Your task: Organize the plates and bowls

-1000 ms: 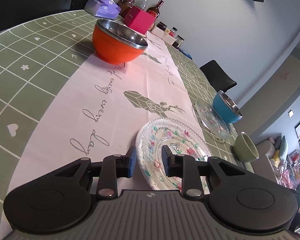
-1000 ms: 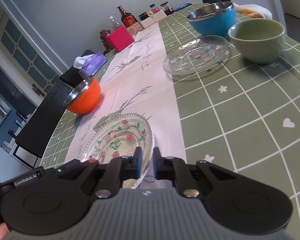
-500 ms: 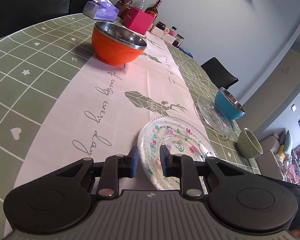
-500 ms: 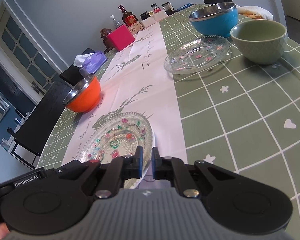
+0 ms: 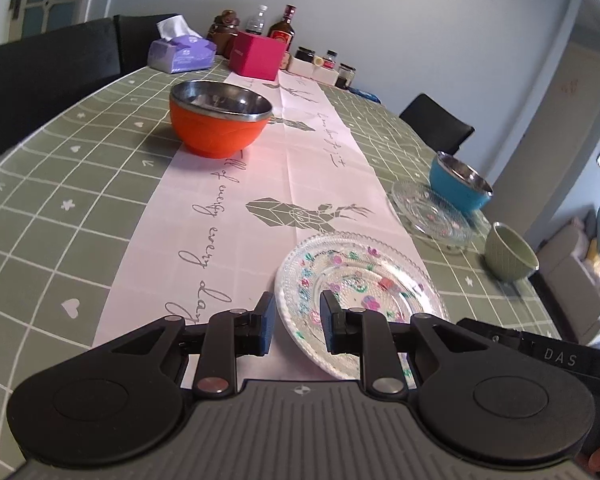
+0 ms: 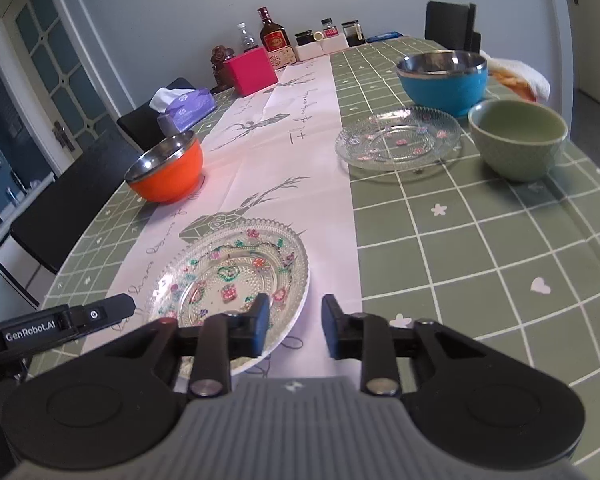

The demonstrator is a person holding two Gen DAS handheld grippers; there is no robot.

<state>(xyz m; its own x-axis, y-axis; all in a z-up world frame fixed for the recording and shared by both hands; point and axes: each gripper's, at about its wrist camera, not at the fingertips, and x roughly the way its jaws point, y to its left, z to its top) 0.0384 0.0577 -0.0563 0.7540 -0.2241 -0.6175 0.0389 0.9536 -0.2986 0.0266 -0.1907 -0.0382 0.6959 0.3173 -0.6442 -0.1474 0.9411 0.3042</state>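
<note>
A clear glass plate with painted flowers (image 5: 360,292) lies on the pink runner, also in the right wrist view (image 6: 236,276). My left gripper (image 5: 296,326) is open, its jaws straddling the plate's near left rim. My right gripper (image 6: 294,326) is open, one finger over the plate's right rim, the other beside it. A second glass plate (image 6: 398,142) sits farther right, next to a blue bowl (image 6: 442,78) and a green bowl (image 6: 518,138). An orange bowl (image 5: 220,118) stands on the left.
At the table's far end stand a pink box (image 5: 256,56), a purple tissue box (image 5: 182,54), bottles (image 6: 274,38) and jars. Black chairs (image 6: 72,204) line the table's left side. A white cloth with food (image 6: 516,78) lies behind the blue bowl.
Both grippers have opened: the right was nearly shut on the plate's rim and now stands wide. The left camera has tilted more level. The plate stays on the runner.
</note>
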